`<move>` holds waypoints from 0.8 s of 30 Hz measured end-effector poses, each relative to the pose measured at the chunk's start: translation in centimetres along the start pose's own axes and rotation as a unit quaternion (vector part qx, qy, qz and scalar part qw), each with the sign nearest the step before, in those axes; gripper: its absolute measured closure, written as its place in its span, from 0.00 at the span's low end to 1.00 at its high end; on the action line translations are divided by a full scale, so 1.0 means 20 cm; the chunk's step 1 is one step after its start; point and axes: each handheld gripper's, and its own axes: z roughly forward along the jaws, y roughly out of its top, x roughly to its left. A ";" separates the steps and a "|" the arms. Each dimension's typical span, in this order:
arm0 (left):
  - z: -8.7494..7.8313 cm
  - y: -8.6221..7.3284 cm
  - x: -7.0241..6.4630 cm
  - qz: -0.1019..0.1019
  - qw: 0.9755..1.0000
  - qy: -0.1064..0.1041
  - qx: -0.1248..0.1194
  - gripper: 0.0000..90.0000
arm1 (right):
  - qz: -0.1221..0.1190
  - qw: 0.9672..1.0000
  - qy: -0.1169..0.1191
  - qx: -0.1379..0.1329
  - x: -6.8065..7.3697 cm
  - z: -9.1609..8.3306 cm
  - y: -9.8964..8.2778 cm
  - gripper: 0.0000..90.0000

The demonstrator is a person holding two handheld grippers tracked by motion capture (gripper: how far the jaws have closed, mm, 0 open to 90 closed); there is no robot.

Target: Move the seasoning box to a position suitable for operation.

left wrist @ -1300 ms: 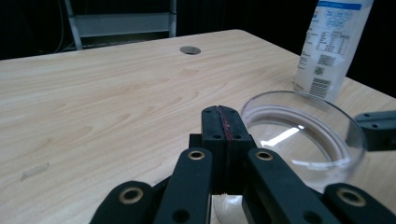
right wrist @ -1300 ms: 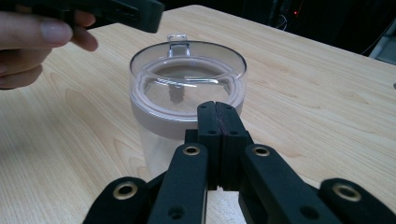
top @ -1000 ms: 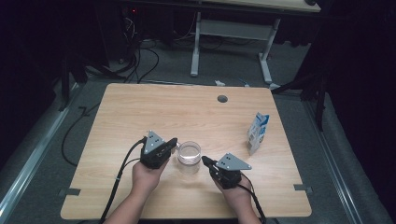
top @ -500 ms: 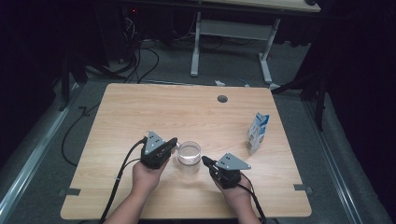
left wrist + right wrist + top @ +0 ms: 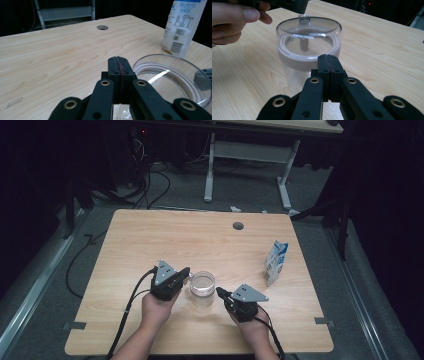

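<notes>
So the glass point(image 5: 202, 283) sits on the table point(image 5: 150, 240) a bit toward the near edge, roughly at the middle across; it's a clear, round thing standing upright, with a whitish band around it under the rim in the right gripper view point(image 5: 309, 42) (can't tell what the band is). The left gripper point(image 5: 186, 272) is at about 9 o'clock from the glass, just beside it, tip aimed at the rim; in its own view point(image 5: 118, 60) the jaws are pressed flat together with nothing between them, and the glass point(image 5: 172, 77) shows off at 3 o'clock of the tip. The right gripper point(image 5: 220, 292) comes in from about 4 o'clock of the glass, tip close to its wall; whether it touches I can't tell; its jaws point(image 5: 328, 58) are pressed together too, nothing pinched, and the glass stands right ahead at 12 o'clock. A carton point(image 5: 276, 262) stands upright well off at 2 o'clock from the glass, near the table's right edge; a round hole point(image 5: 238, 226) is in the tabletop at 12 to 1 o'clock, toward the far edge. In the right gripper view the left hand point(image 5: 234, 18) shows at 10 o'clock, fingers wrapped on its gripper.
</notes>
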 end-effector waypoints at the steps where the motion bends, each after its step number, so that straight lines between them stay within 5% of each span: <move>1: 0.00 0.00 0.00 0.001 1.000 0.000 0.000 1.00 | 0.000 1.000 0.000 0.000 0.00 0.00 0.00 1.00; 24: 0.02 -0.01 0.00 -0.014 1.000 0.008 -0.015 1.00 | -0.007 1.000 0.005 -0.024 0.03 0.01 0.05 1.00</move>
